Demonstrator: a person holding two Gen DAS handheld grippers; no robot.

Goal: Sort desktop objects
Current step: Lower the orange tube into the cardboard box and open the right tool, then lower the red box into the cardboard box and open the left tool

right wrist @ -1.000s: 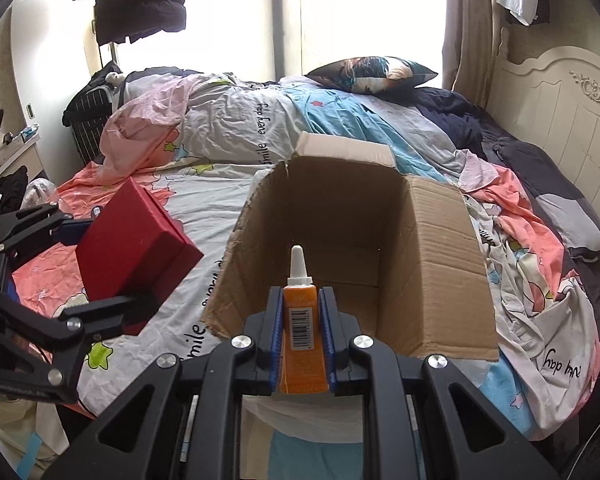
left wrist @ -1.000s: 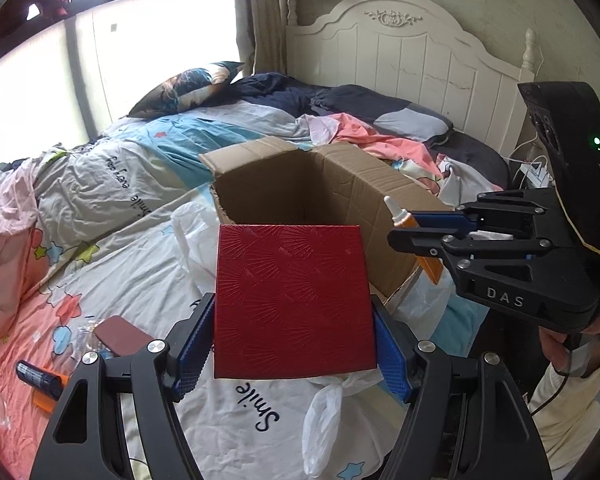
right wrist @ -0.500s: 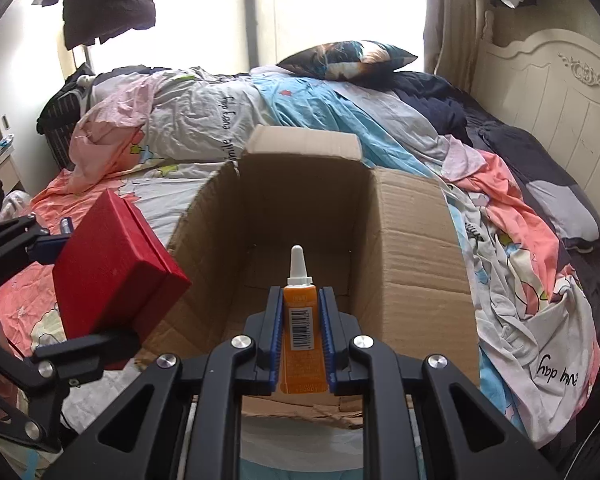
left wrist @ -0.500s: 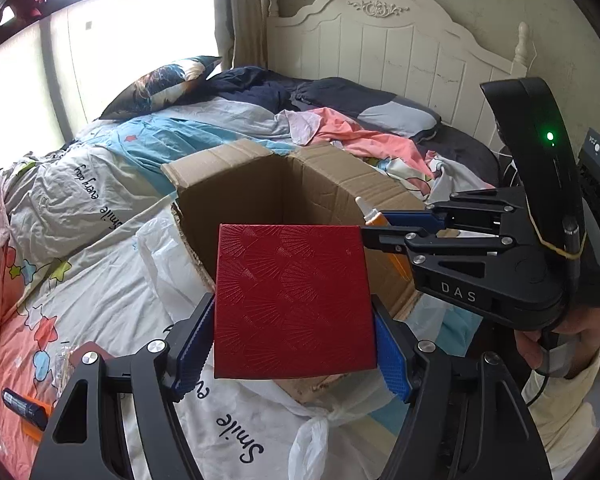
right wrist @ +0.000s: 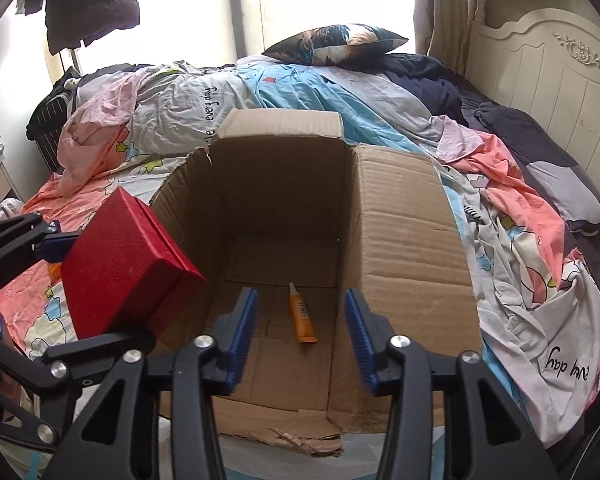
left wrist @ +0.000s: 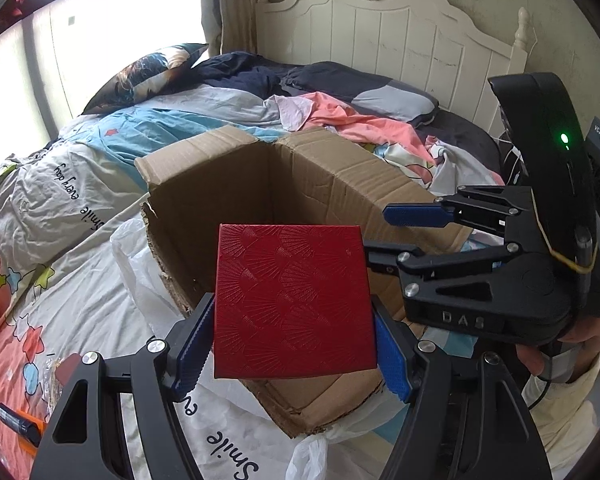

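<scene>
An open cardboard box [left wrist: 340,184] [right wrist: 404,232] stands on the bed. My left gripper [left wrist: 292,336] is shut on a red textured box [left wrist: 292,300] and holds it over the cardboard box's near rim; it also shows in the right wrist view [right wrist: 124,264]. My right gripper [right wrist: 300,332] is open and empty above the box opening; it appears in the left wrist view [left wrist: 384,232]. An orange glue tube [right wrist: 300,314] with a white nozzle lies on the box floor, below and between the right fingers.
The bed is covered in rumpled patterned bedding [left wrist: 60,208]. A white plastic bag [left wrist: 140,264] lies beside the box. A dark and orange tube [left wrist: 18,426] and a small maroon item [left wrist: 70,364] lie at lower left. A white headboard [left wrist: 400,40] stands behind.
My right gripper has opened and the orange glue tube has dropped to the box floor. Both grippers have moved closer over the box. The red box stays gripped.
</scene>
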